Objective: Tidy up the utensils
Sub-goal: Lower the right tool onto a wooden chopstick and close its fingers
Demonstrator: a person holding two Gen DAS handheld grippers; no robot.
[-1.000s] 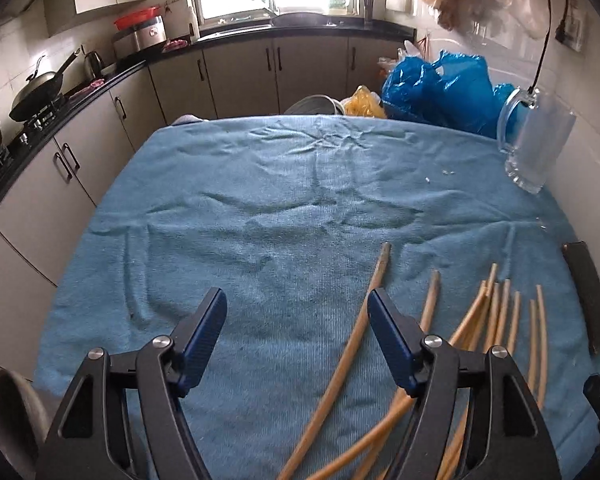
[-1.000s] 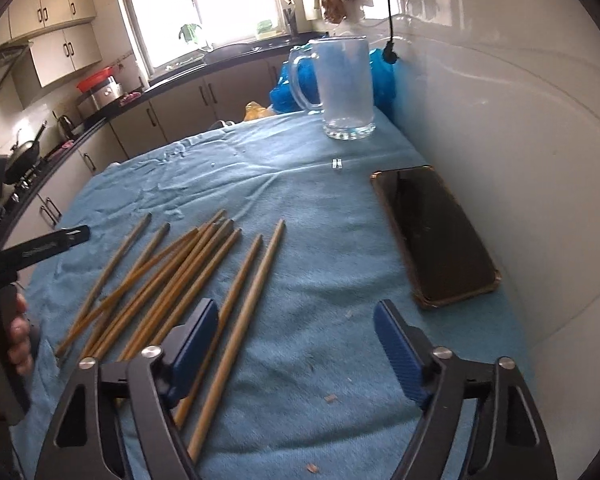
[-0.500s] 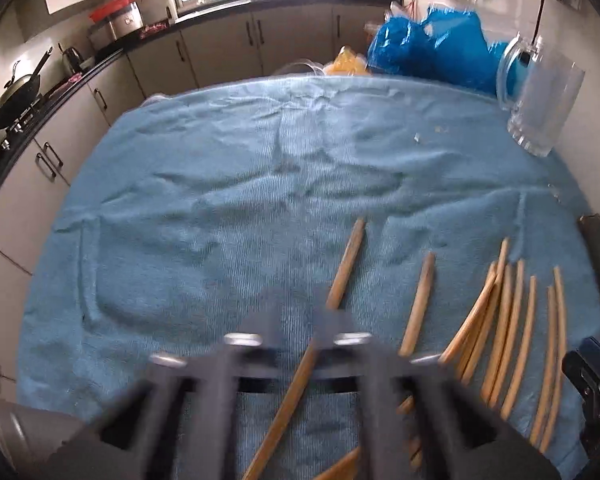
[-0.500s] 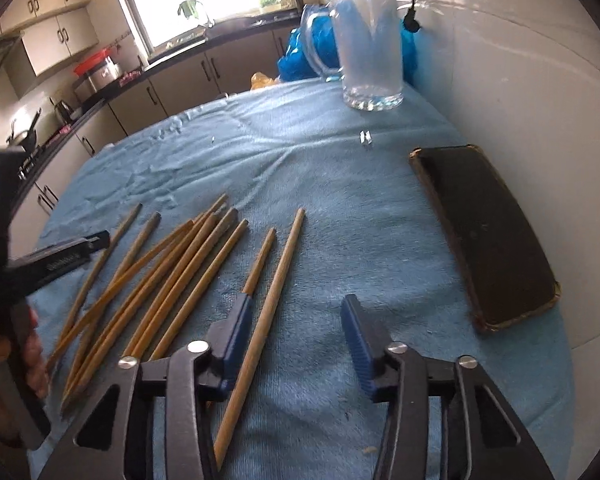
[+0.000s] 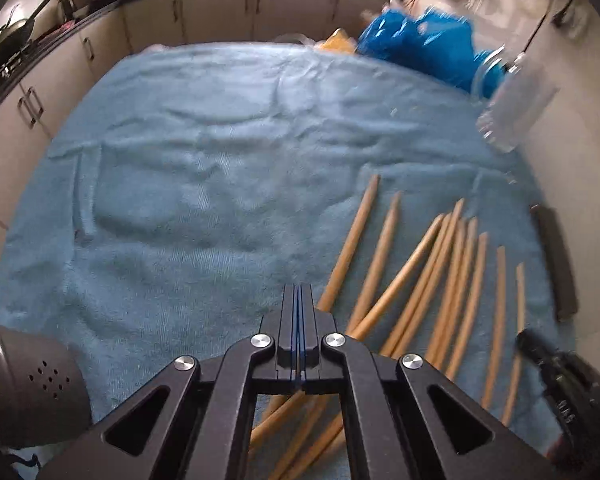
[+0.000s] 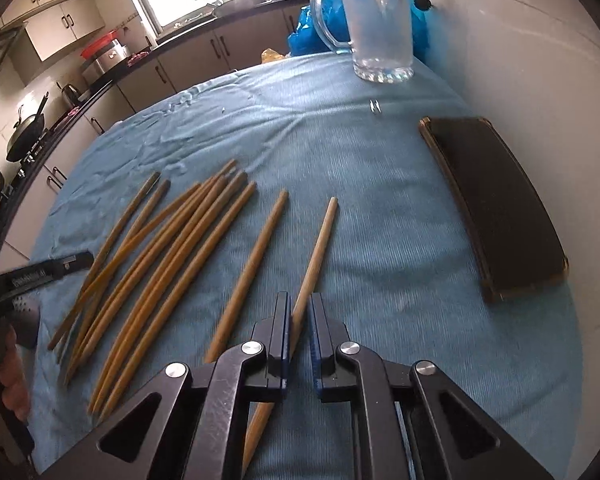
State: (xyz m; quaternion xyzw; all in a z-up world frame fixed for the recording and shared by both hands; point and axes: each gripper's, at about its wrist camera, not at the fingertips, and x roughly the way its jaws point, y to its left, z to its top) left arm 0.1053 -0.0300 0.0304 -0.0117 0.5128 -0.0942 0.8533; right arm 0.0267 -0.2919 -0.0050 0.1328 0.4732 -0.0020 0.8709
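Several wooden chopsticks [image 6: 188, 248] lie fanned out on a blue towel [image 6: 340, 140]; they also show in the left wrist view [image 5: 444, 280]. My right gripper [image 6: 299, 304] has its jaws nearly closed around the rightmost chopstick [image 6: 316, 252], which lies between the pads; a small gap remains. My left gripper [image 5: 299, 292] is shut and empty, above the towel [image 5: 220, 184] just left of the chopsticks. A clear glass mug [image 6: 376, 28] stands at the far right of the towel, blurred in the left wrist view [image 5: 516, 108].
A black phone [image 6: 496, 204] lies by the white wall on the right. Blue plastic bags [image 5: 424, 48] sit behind the mug. Kitchen cabinets [image 5: 220, 12] and a stove with a wok [image 6: 24, 136] run along the far and left sides.
Both grippers closed from wide open. The right one moved forward and closed around the rightmost chopstick. The left one shut on nothing and shifted slightly.
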